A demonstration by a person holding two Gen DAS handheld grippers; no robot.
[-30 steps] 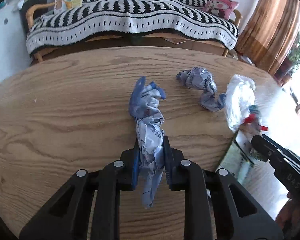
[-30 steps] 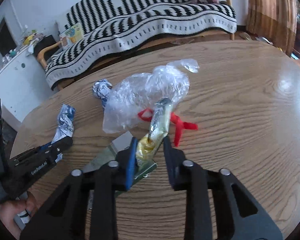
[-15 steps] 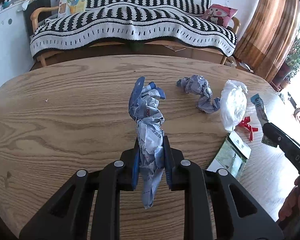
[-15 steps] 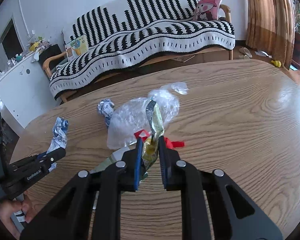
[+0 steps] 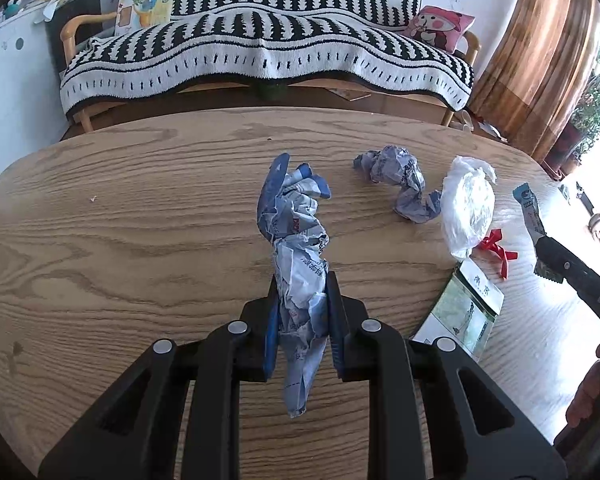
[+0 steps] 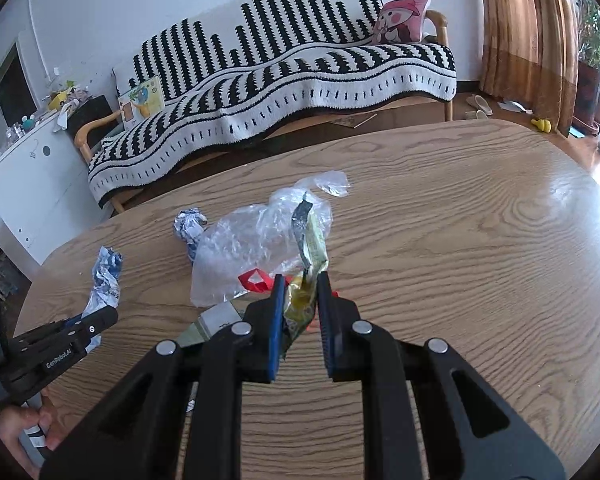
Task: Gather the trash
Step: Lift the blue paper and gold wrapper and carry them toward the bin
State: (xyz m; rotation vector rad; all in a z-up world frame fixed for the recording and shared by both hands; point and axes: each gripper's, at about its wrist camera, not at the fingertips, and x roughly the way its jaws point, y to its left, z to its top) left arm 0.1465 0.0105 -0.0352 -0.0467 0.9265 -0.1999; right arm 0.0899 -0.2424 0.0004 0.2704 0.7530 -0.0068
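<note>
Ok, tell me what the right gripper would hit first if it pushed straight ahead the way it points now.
Probably the clear plastic bag. The right gripper, jaws shut on a yellow snack wrapper, aims down at the wooden table, and the bag lies just beyond its tips beside a red ribbon. Depth is hard to judge.

Flat packet [image 6: 210,322] mostly hidden behind right gripper [image 6: 300,292]; print illegible.

Crumpled paper [image 5: 300,264], yellow wrapper [image 6: 309,268], both clamped

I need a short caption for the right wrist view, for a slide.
Right gripper shut on a yellow wrapper, above a wooden table with a plastic bag and crumpled paper.
</note>
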